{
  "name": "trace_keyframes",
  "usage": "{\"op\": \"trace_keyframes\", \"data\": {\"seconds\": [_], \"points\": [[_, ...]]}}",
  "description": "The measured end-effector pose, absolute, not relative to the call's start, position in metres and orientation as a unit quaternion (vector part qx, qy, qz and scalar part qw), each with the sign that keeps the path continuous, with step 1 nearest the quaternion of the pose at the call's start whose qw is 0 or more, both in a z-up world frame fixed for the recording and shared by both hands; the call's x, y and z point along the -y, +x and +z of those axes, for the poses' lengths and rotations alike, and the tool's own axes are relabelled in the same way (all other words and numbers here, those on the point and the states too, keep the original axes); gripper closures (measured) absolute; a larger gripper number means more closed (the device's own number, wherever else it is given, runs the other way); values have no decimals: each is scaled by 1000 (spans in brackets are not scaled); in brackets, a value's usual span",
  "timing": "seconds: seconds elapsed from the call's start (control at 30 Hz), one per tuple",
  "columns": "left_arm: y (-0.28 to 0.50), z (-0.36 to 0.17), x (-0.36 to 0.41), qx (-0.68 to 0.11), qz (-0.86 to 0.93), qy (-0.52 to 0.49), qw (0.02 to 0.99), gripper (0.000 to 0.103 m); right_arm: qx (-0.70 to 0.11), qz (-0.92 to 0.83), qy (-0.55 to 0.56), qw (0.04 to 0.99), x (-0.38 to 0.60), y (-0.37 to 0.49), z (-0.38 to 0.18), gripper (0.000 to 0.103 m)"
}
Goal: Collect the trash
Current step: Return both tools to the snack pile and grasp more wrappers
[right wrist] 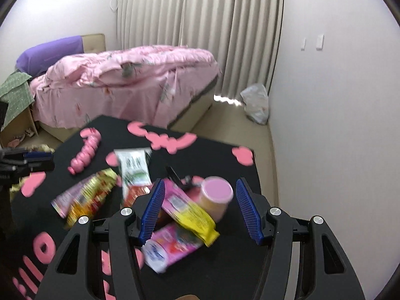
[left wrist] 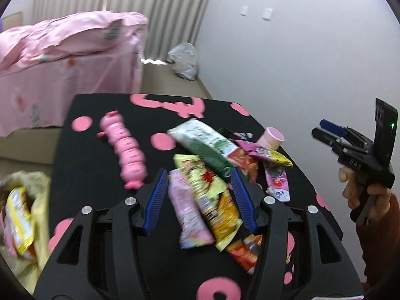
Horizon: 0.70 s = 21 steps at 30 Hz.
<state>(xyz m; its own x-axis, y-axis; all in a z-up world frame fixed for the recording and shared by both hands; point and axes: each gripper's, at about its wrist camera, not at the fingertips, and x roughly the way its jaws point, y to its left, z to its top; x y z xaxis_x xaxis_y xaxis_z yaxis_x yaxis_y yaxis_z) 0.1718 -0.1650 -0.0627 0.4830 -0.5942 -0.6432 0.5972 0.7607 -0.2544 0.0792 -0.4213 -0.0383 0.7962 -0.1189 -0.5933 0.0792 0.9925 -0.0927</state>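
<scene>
Item: my left gripper (left wrist: 198,200), jaws apart, nothing between the pads, hanging over the wrapper heap on the black table (left wrist: 100,155) with pink shapes.

Item: my right gripper (right wrist: 200,210), jaws likewise apart and empty, above a pink-and-yellow wrapper (right wrist: 190,210) and a pink-lidded cup (right wrist: 217,195).

Item: trash pile, mid-table: green-and-white packet (left wrist: 202,140), yellow snack bag (left wrist: 215,200), pale pink wrapper (left wrist: 187,210), red-orange packet (left wrist: 245,252).

Item: pink segmented bottle pack (left wrist: 125,147), left of the pile, apart from it.

Item: yellowish bag (left wrist: 22,215) off the table's left edge, apparently holding a yellow packet; blurred.
</scene>
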Motion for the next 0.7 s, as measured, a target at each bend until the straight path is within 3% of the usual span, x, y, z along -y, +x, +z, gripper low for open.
{"op": "trace_keyframes", "data": {"seconds": [0.4,0.5,0.7], "points": [[191,-80,182,-396,-335,11,855,53,-375,42,-8,926,428,125,-102,47],[192,-84,172,-398,-320,13,859,53,-397,58,14,916,430,135,-119,54],[190,-95,158,-412,-307,4,858,52,-406,104,40,907,408,125,-126,55]]}}
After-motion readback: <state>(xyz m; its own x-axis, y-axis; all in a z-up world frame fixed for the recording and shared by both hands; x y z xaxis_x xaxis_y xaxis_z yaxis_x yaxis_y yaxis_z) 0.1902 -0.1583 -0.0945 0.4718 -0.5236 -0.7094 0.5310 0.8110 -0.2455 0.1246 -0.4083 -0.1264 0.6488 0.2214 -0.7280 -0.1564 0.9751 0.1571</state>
